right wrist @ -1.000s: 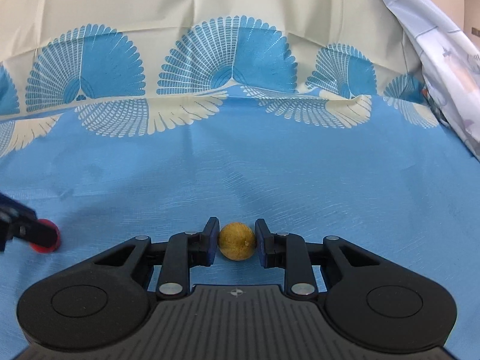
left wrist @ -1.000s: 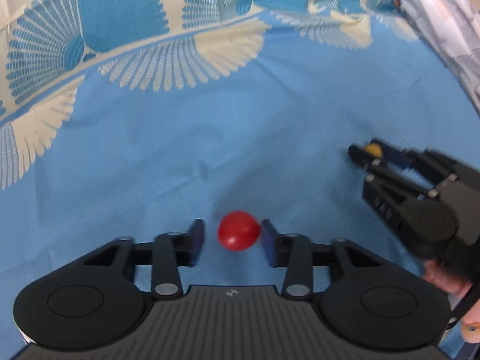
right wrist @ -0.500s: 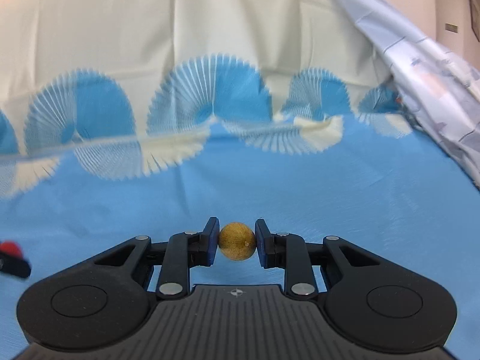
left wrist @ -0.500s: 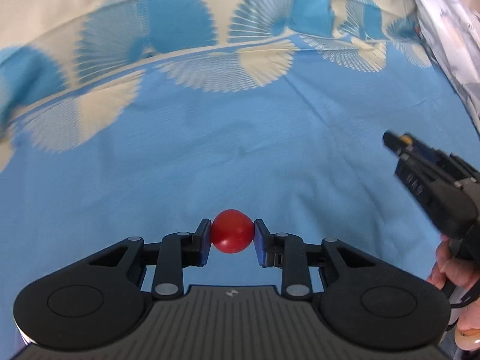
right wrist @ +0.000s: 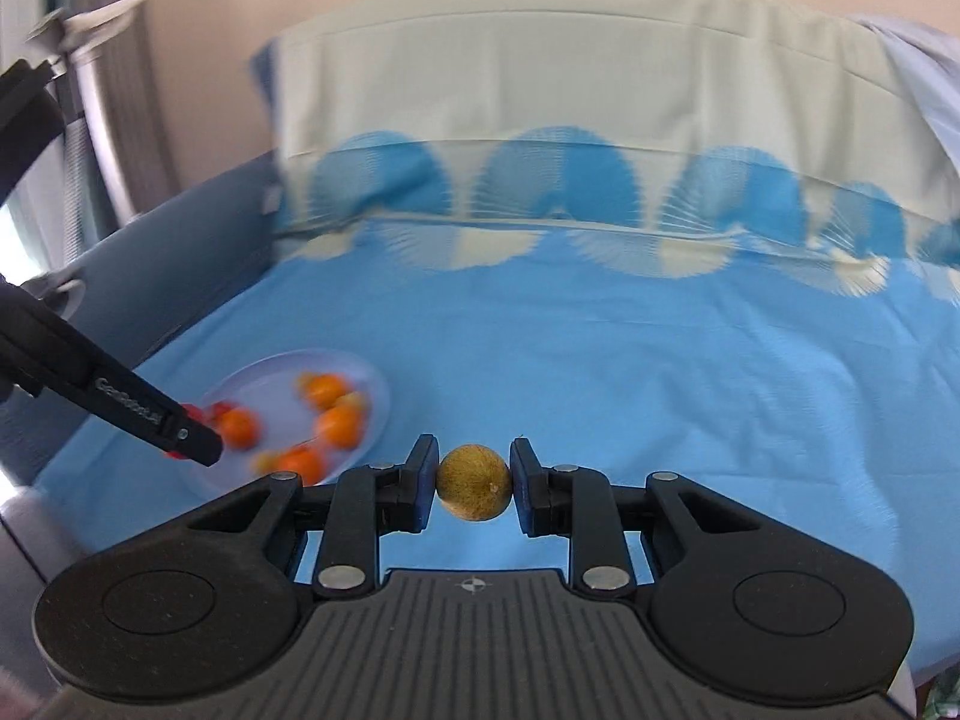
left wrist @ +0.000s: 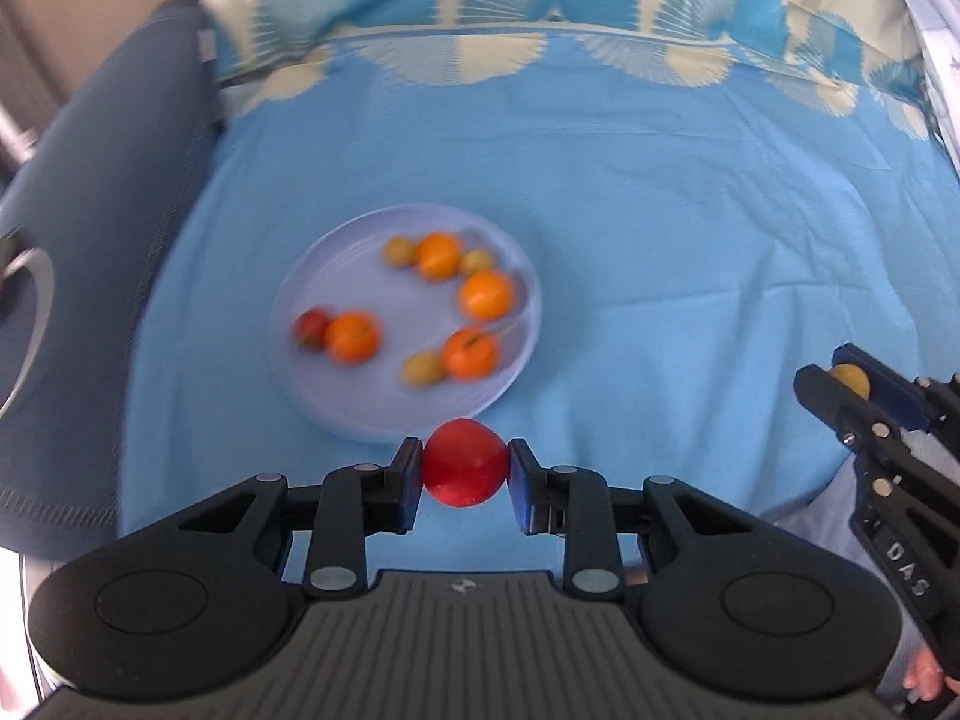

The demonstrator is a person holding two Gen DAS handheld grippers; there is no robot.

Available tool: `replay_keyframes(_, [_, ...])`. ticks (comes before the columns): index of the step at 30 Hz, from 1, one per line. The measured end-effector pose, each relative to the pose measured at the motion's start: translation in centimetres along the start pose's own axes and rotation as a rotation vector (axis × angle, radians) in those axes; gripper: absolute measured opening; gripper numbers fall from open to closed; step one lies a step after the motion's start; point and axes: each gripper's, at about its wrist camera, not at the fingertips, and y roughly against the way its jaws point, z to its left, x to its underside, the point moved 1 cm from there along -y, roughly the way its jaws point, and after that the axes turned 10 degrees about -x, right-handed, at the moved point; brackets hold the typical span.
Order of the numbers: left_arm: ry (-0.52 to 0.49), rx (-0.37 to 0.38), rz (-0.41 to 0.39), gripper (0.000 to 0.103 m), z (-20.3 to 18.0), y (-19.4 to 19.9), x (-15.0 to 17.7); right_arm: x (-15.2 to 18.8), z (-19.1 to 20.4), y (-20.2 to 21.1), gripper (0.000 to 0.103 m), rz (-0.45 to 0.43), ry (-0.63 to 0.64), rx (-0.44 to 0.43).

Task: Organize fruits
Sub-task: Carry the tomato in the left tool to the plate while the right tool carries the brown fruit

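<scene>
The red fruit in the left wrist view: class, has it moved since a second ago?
Yes. The red fruit, then lying on the blue cloth between open jaws, is now clamped in the left gripper, beside the plate.

I am in a bedroom at home, working over a bed. A blue sheet [left wrist: 660, 252] with cream and blue fan shapes covers the mattress, a pale printed quilt [right wrist: 918, 78] is bunched at the right, and a dark padded side [left wrist: 102, 228] runs along the left. A lilac plate [left wrist: 336, 396] of small fruit sits on the sheet.
</scene>
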Motion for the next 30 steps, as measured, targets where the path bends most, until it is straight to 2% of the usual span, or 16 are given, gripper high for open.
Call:
replay_keyframes(6, [0.071, 0.006, -0.037, 0.033, 3.9, 2.9, 4.9, -0.3, 5.6, 2.6, 0.027, 0.013, 0.044, -0.052])
replay_keyframes(13, [0.108, 0.025, -0.085, 0.033, 6.0, 4.7, 8.1, 0.4, 10.7, 4.4, 0.027, 0.027, 0.165, -0.062])
replay_keyframes(20, [0.139, 0.04, -0.103, 0.033, 7.3, 4.7, 8.3, 0.4, 12.7, 4.7, 0.027, 0.03, 0.235, -0.059])
replay_keyframes(30, [0.165, 0.04, -0.1, 0.033, 8.0, 4.1, 7.5, 0.5, 12.7, 4.3, 0.027, 0.042, 0.236, -0.048])
